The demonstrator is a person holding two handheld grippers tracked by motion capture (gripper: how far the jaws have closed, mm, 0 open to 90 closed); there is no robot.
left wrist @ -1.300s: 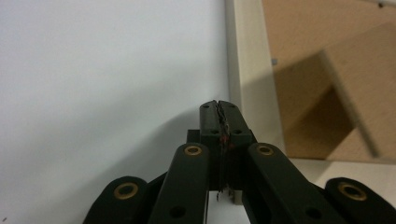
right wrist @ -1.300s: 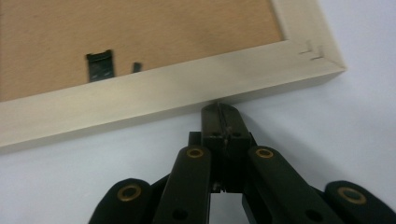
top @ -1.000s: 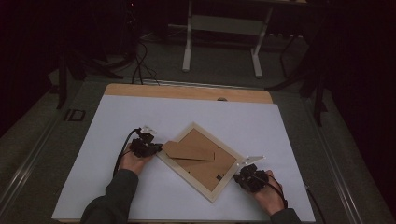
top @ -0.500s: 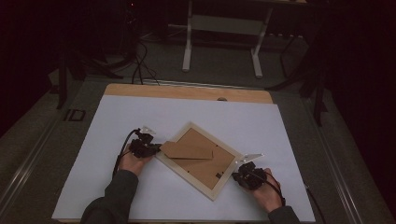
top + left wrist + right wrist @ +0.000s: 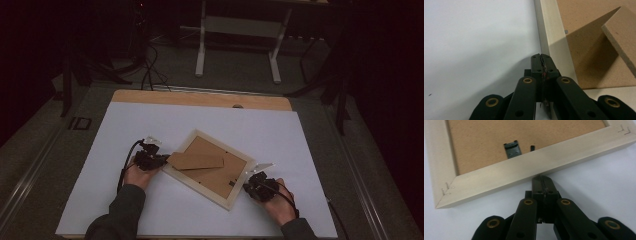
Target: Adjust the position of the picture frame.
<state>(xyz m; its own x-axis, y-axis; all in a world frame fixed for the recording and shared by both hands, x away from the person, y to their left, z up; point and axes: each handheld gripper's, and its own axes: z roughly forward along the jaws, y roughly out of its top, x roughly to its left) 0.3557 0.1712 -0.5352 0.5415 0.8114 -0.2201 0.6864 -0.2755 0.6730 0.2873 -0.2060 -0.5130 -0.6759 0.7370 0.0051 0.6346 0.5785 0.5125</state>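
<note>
A pale wooden picture frame point(image 5: 186, 177) lies face down and turned at an angle on the white table top. Its brown backing board point(image 5: 220, 172) faces up, with a cardboard stand flap point(image 5: 196, 161) raised over it. My left gripper point(image 5: 161, 160) is shut with nothing in it, its tips beside the frame's left edge point(image 5: 551, 37); the flap point(image 5: 621, 32) is off to the right. My right gripper point(image 5: 248, 183) is shut and empty, with its tips point(image 5: 541, 178) against the frame's outer edge point(image 5: 524, 170), below a black metal clip point(image 5: 511, 149) on the backing.
The white sheet point(image 5: 150, 125) covers a wooden table whose far edge point(image 5: 200, 98) is bare. Beyond it, a dark floor holds cables point(image 5: 147, 60) and the metal legs point(image 5: 201, 45) of a stand. A cable point(image 5: 126, 165) trails from the left gripper.
The right gripper has edged left against the frame, and the frame has slid slightly left. The left gripper has barely moved.
</note>
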